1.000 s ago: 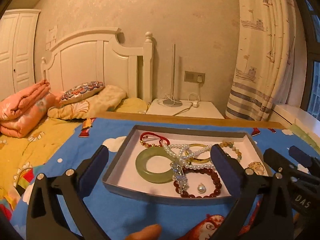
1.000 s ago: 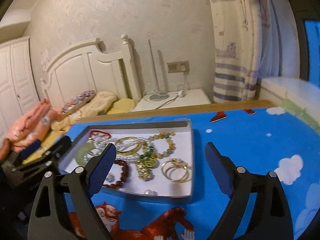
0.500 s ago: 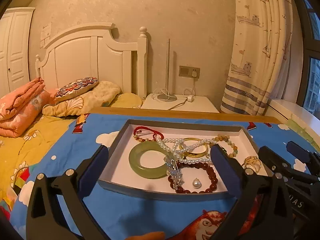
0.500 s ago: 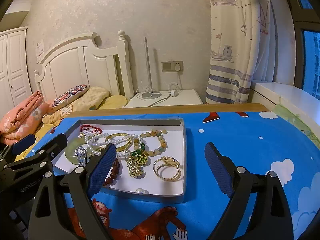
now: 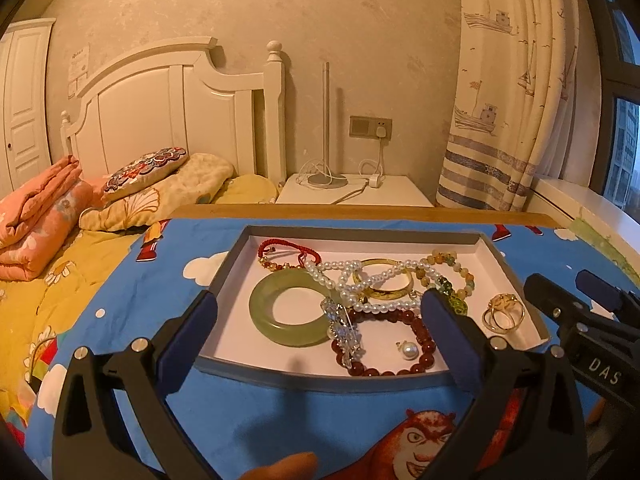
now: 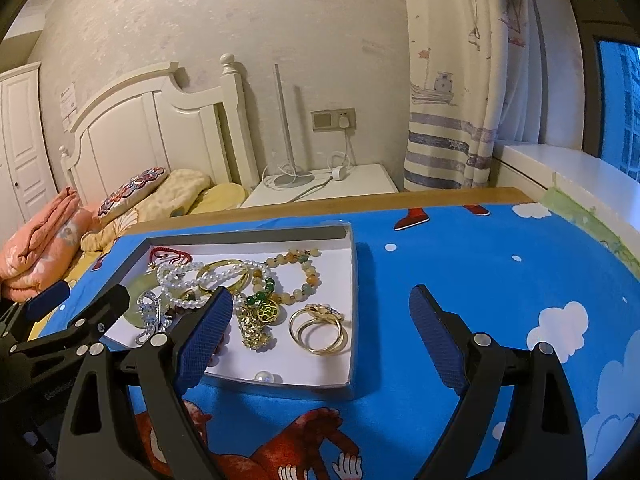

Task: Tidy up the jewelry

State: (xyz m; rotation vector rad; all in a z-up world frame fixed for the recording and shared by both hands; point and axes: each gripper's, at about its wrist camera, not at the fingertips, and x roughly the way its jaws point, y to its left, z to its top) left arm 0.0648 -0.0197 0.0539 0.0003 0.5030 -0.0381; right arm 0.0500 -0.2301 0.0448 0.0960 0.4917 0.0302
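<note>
A shallow grey-rimmed tray [image 5: 224,268] with a white floor lies on a blue cartoon cloth. In it lie a jade bangle [image 5: 280,320], a pearl strand [image 5: 352,280], a gold bangle [image 5: 384,292], a red cord bracelet [image 5: 288,250], a dark red bead bracelet [image 5: 424,344], a loose pearl pendant [image 5: 409,350] and gold rings [image 5: 503,314]. My left gripper [image 5: 319,299] hovers open before the tray's near edge, holding nothing. My right gripper [image 6: 321,294] is open too, near the tray's right front corner above the gold rings [image 6: 318,330], and empty. Each gripper shows in the other's view.
A wooden board edge [image 5: 360,212] runs behind the cloth. Beyond it stand a white nightstand [image 5: 352,196] with a lamp base and cables, a bed with pillows [image 5: 160,196] at left, and a curtain [image 5: 500,120] at right. Blue cloth [image 6: 480,264] stretches right of the tray.
Both views have shifted slightly and the right view has levelled out. The jewellery has not moved and both grippers have stayed open.
</note>
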